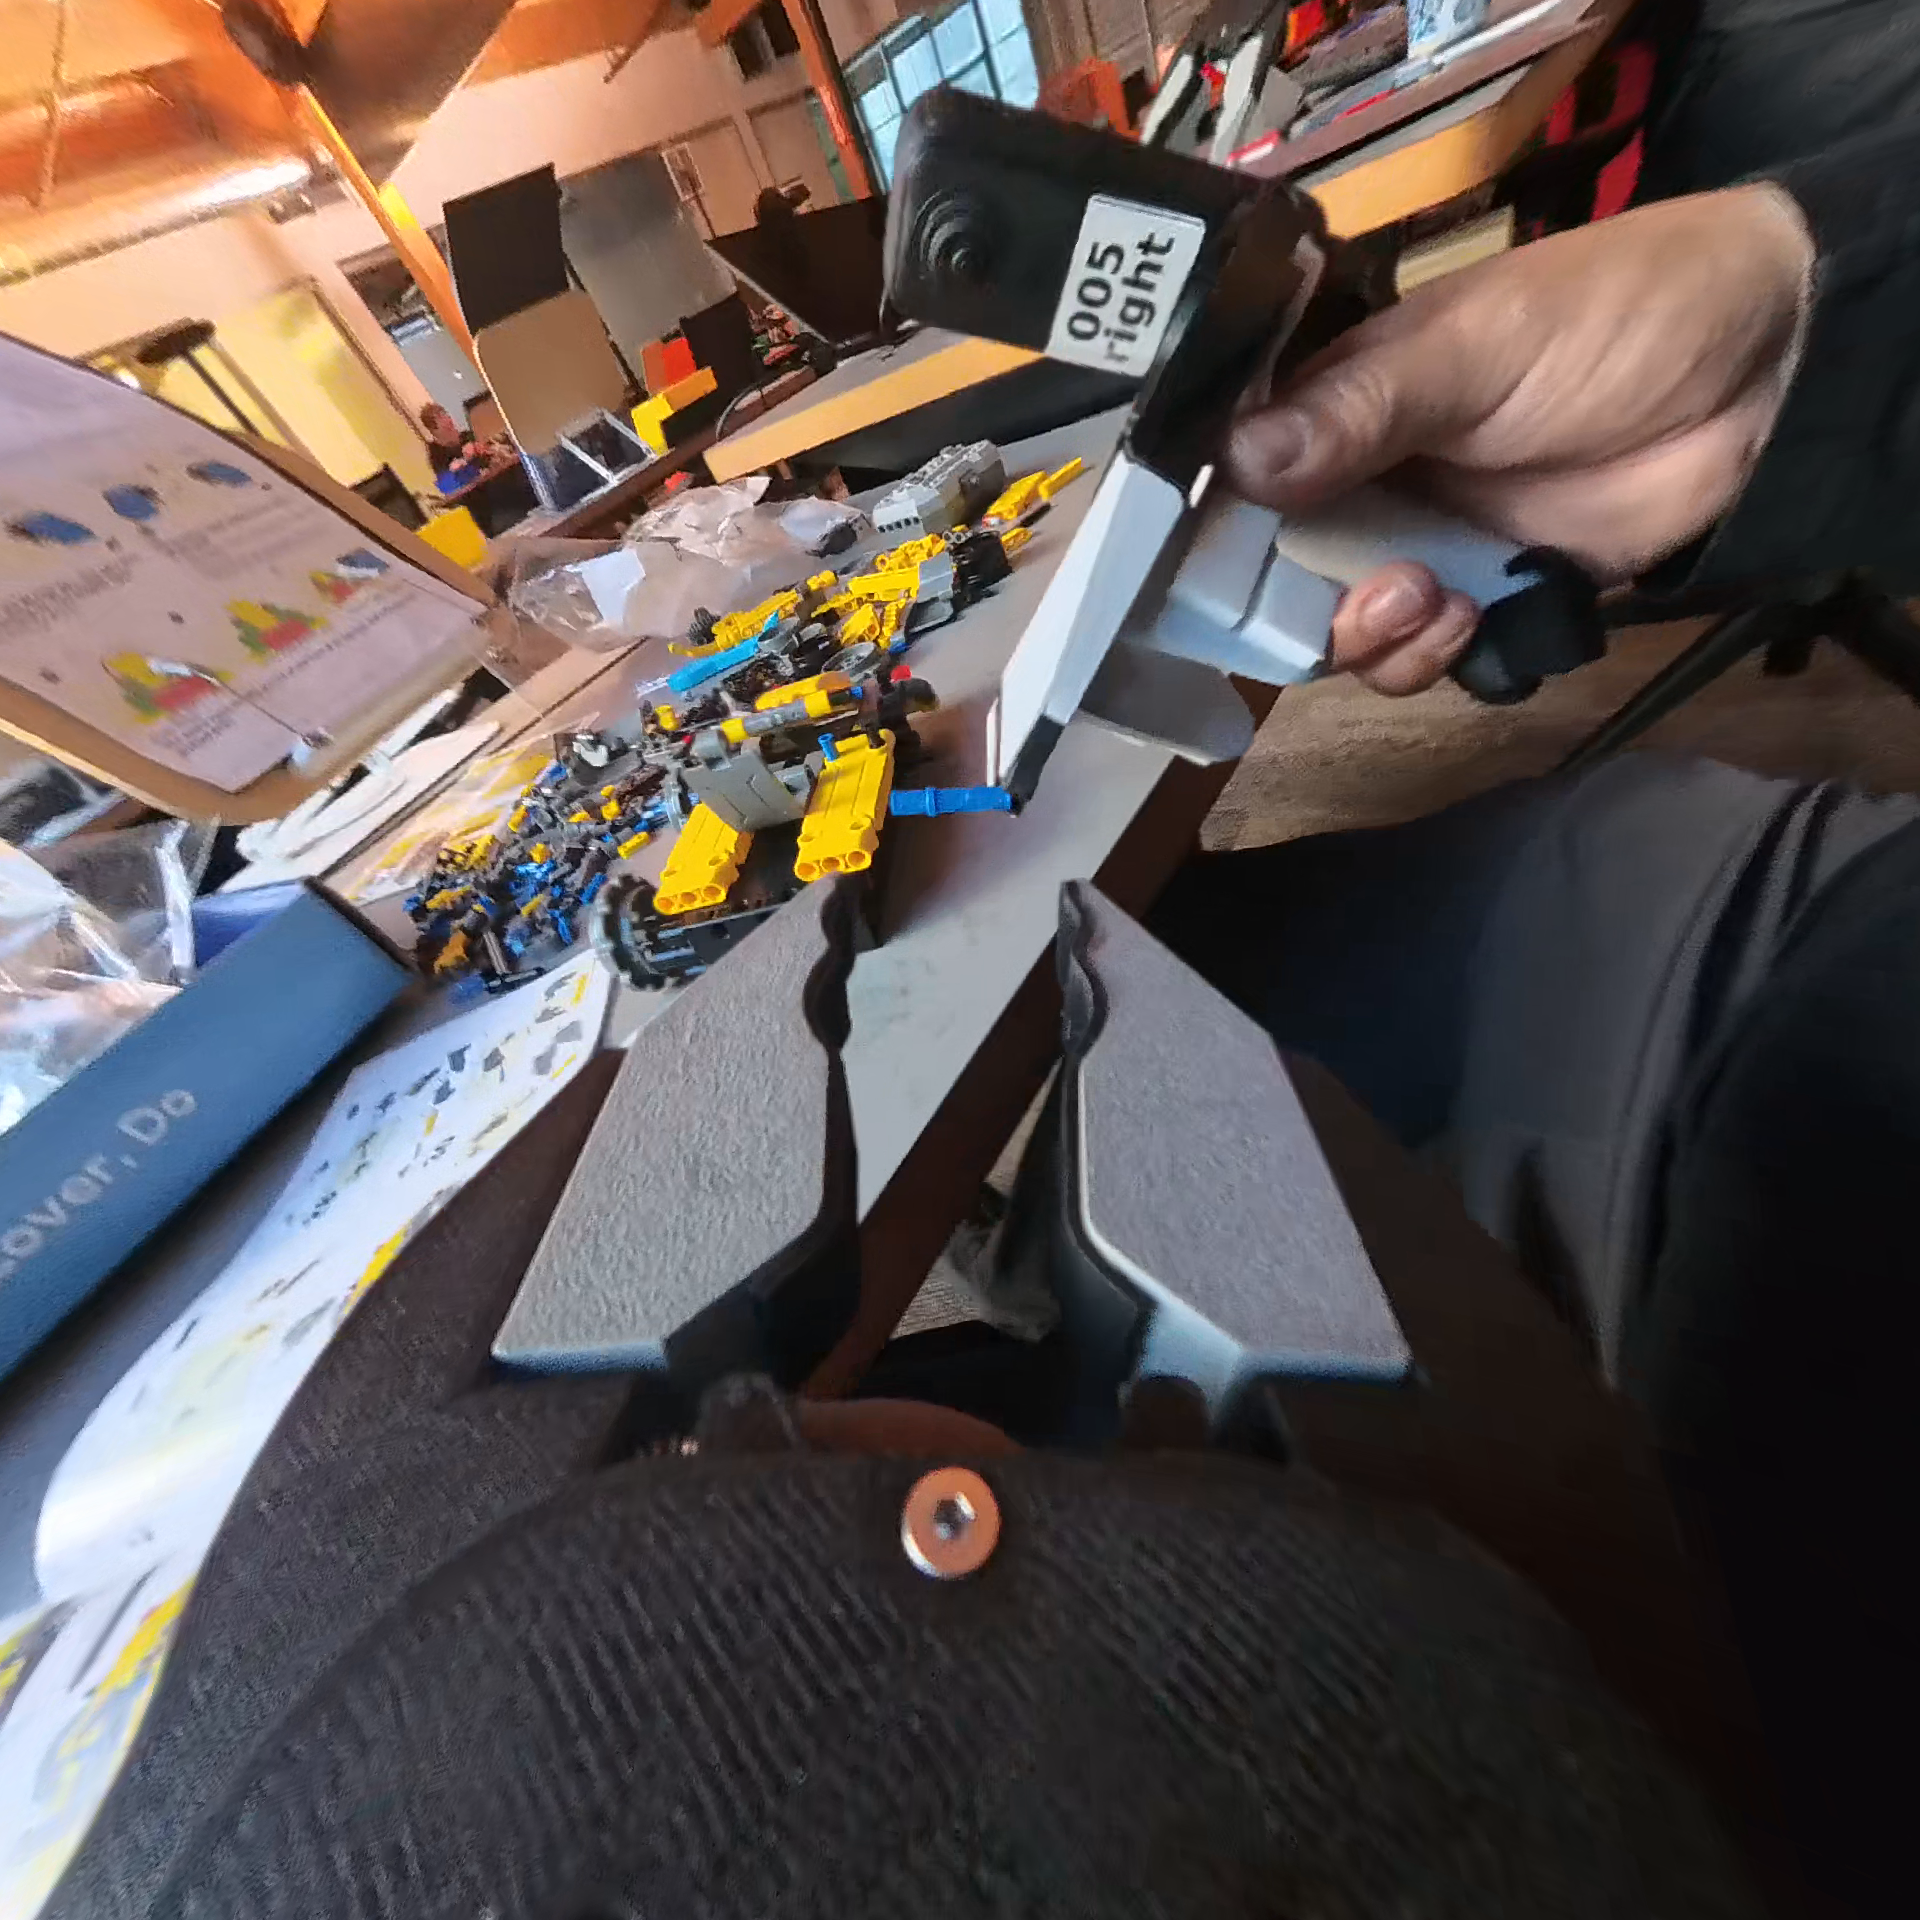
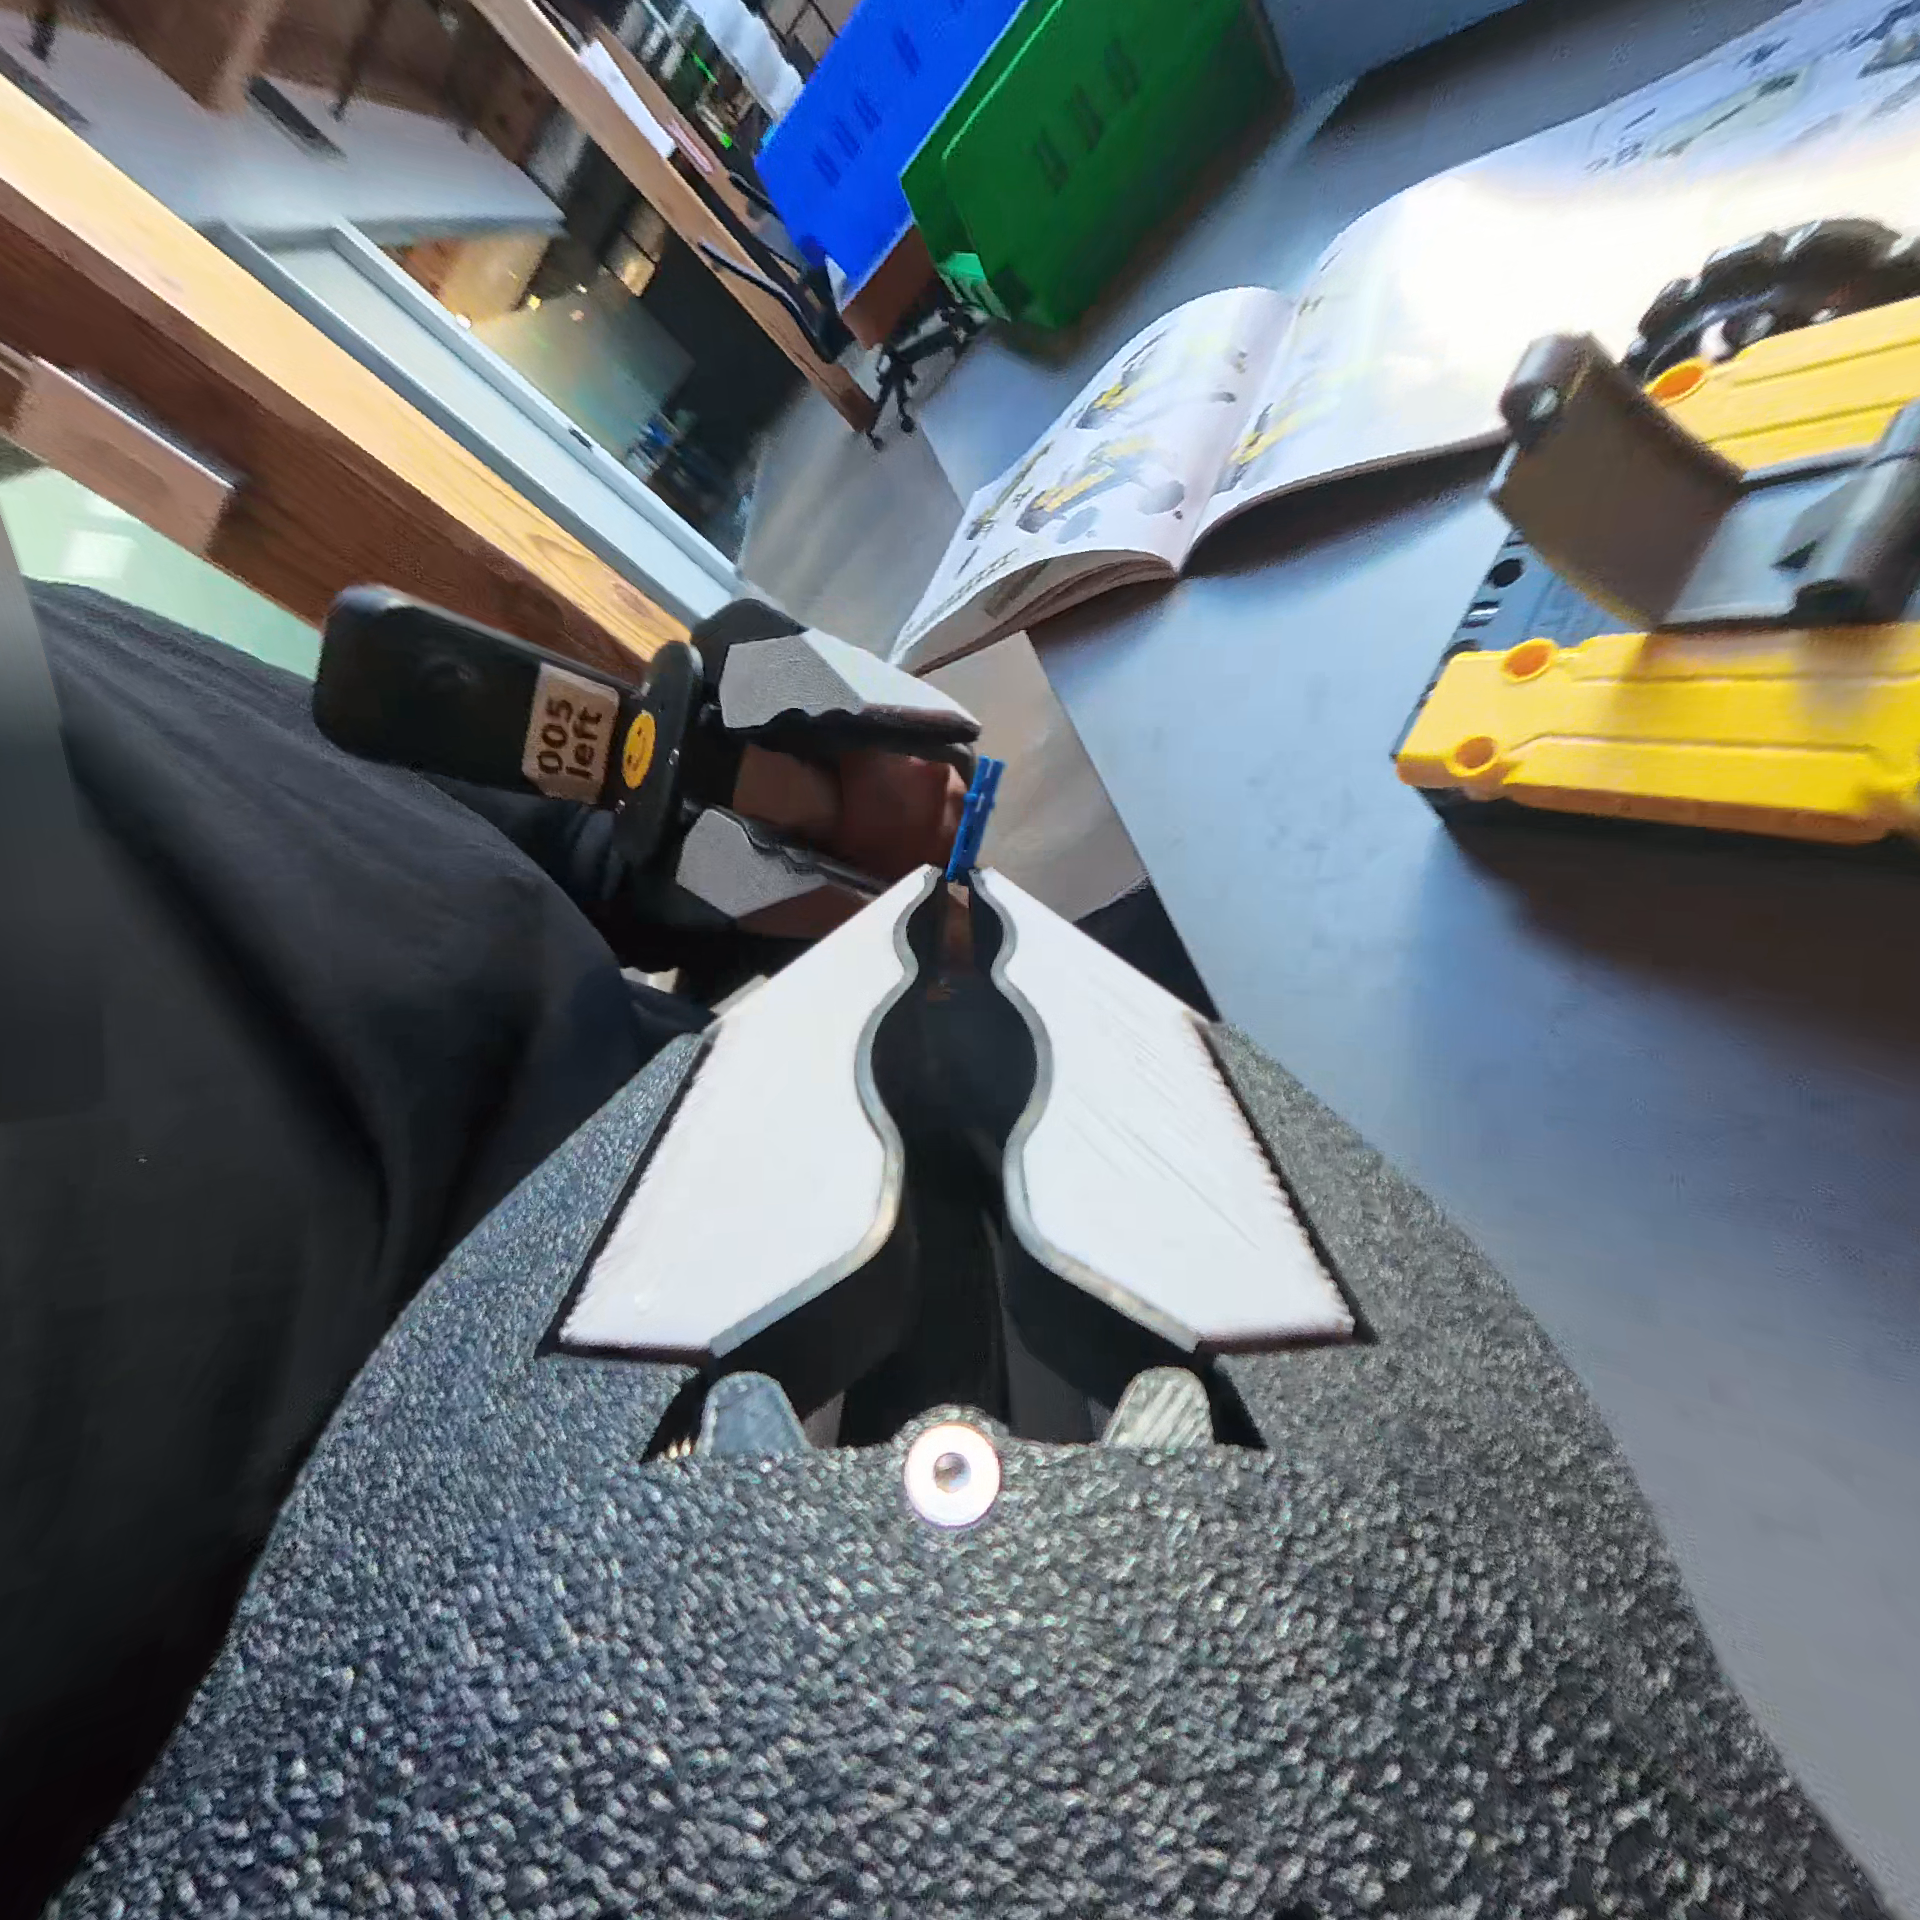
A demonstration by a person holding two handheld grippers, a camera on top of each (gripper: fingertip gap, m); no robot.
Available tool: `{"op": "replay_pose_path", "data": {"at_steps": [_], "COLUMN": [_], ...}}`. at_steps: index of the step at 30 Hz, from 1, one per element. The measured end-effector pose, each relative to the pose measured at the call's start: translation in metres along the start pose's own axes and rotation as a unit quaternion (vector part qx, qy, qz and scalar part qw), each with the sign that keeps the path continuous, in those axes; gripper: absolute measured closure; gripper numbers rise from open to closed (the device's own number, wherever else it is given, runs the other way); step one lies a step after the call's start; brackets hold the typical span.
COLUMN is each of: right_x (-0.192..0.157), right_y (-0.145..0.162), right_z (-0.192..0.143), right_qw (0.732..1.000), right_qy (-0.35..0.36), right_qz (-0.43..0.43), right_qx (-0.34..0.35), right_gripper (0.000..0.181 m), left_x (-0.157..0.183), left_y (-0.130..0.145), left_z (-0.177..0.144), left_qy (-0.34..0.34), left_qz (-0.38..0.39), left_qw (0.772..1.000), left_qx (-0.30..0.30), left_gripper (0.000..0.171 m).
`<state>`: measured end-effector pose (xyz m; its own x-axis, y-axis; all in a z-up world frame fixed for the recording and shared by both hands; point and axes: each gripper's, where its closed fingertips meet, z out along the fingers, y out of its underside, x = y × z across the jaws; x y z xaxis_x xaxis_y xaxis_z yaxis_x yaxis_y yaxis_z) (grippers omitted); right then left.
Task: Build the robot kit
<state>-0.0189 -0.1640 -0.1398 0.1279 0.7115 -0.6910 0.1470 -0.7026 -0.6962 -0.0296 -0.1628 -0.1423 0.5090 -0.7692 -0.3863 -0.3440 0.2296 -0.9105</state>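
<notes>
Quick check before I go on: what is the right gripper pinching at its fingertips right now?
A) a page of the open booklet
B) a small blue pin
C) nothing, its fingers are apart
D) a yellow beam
B: the right gripper is shut on a small blue pin at its very tips; the left wrist view shows the same pin sticking out toward the yellow and grey model.

The right gripper (image 2: 961, 883) has its jaws pinched together at the tips; the left gripper (image 1: 961, 935) is spread, empty.
</notes>
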Motion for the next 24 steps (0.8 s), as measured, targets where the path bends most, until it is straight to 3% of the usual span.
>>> {"op": "replay_pose_path", "data": {"at_steps": [7,24], "right_x": [-0.013,-0.021], "right_y": [0.012,0.019], "right_z": [0.009,0.017], "right_qw": [0.999,0.999], "right_qy": [-0.037,-0.041], "right_qz": [0.039,0.02], "right_qx": [-0.006,-0.011], "right_gripper": [0.177,0.176], "left_x": [0.012,0.013], "left_y": [-0.008,-0.005], "left_z": [-0.001,-0.007], "left_qy": [0.001,0.036], "left_qz": [0.056,0.001], "left_qw": [0.998,0.999], "left_qx": [0.012,0.014], "left_gripper": [0.138,0.15]}}
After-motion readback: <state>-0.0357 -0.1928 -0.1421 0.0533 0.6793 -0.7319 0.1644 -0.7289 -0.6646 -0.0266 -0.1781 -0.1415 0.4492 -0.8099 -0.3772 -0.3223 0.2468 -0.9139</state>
